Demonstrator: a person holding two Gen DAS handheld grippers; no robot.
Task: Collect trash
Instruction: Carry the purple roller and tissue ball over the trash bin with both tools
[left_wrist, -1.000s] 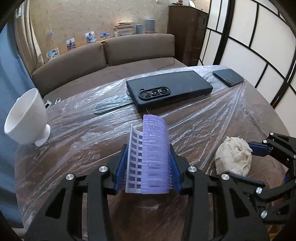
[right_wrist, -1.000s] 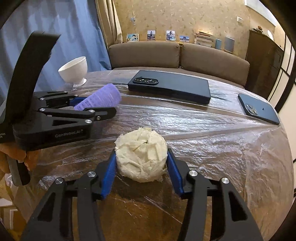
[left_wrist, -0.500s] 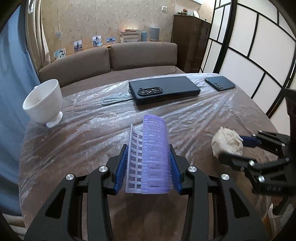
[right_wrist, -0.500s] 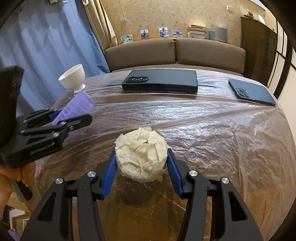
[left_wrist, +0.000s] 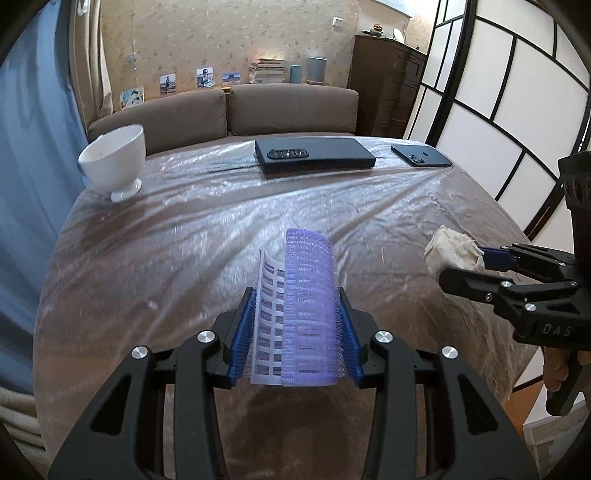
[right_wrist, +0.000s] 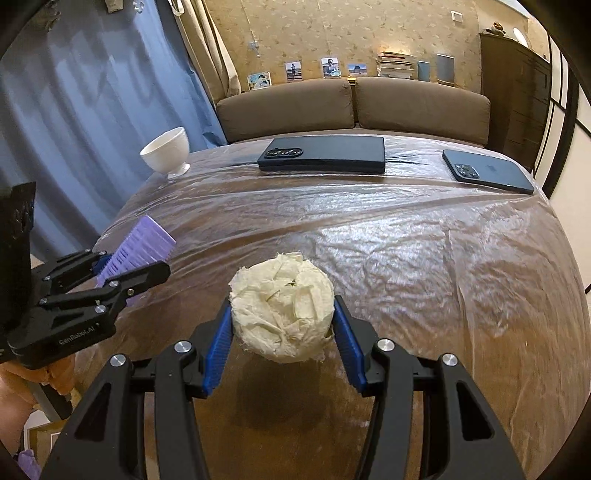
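while both tools hang above the near edge of the plastic-covered table (left_wrist: 207, 236), reads as the carry step of trash collection: both pieces lifted clear, no bin in either view. next move likely calls for swinging both loads off the table toward a container, keeping grip until above it; location of that container cannot be told.

beyond, at the far edge: large black phone (left_wrist: 314, 155), smaller dark phone (left_wrist: 421, 155) to its right, white footed cup (left_wrist: 112, 158) at far left. all well apart from the tools, looks like not trash.

left gripper (left_wrist: 295, 328) clamped on the purple hair roller (left_wrist: 308, 306), blue pads pressing both sides, white gridded inner sheet showing on its left side. right gripper (right_wrist: 282, 339) clamped on the crumpled paper wad (right_wrist: 282, 306), pads tight on both flanks, shadow under it on the table so held off the surface.

view differences: left wrist view shows the wad from the side, poking past the right tool's tips, plus the sliding screen panels at right. right wrist view shows the roller from the side and a blue curtain at left, plus a bit of the person's hand under the left tool.
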